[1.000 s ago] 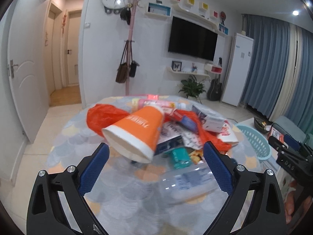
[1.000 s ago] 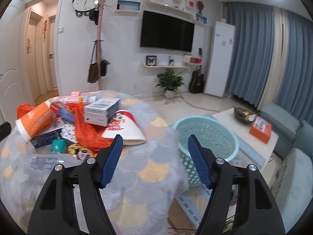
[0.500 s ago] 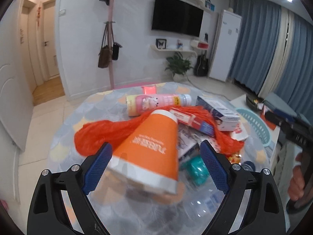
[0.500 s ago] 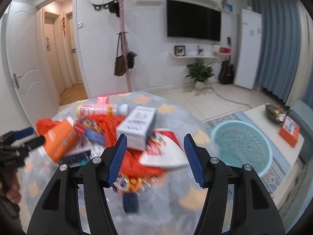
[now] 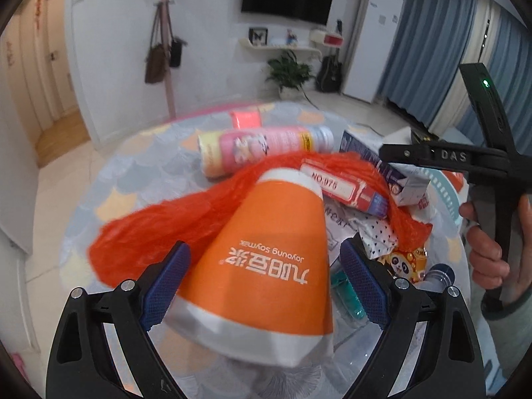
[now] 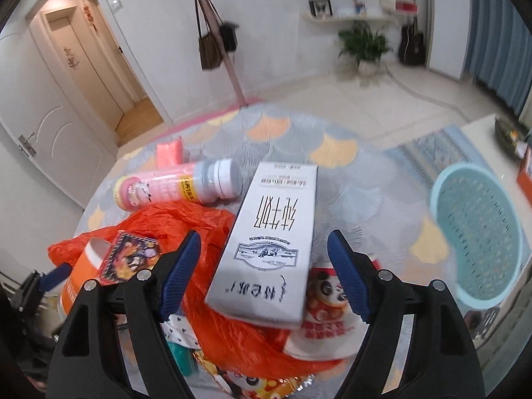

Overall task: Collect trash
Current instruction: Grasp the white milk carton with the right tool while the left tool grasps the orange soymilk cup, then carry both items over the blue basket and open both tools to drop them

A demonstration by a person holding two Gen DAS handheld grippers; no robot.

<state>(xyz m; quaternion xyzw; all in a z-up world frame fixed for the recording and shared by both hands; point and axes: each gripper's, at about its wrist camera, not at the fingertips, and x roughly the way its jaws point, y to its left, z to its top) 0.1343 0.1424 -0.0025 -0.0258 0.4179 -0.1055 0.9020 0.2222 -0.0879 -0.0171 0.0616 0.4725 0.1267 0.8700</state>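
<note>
An orange paper cup (image 5: 272, 259) lies on its side atop an orange plastic bag (image 5: 149, 229). My left gripper (image 5: 264, 282) is open and straddles the cup's wide end, its pads clear of it. In the right wrist view a white milk carton (image 6: 269, 242) rests on the trash pile, and my right gripper (image 6: 264, 276) hangs over its near end. The right jaws are opening, with the carton between the blue pads untouched. The right gripper's black frame (image 5: 449, 156), held by a hand (image 5: 482, 249), shows at the right of the left wrist view.
A round table with a patterned cloth (image 6: 332, 153) carries the pile: a pink bottle (image 6: 166, 189), a red and blue box (image 5: 345, 189), panda snack packets (image 6: 326, 302). A pale blue basket (image 6: 478, 232) stands just off the table's right edge.
Both grippers have closed in on the pile and tipped downward. The left now straddles the orange cup. The right swung left from the basket side to the white carton, its jaws wider.
</note>
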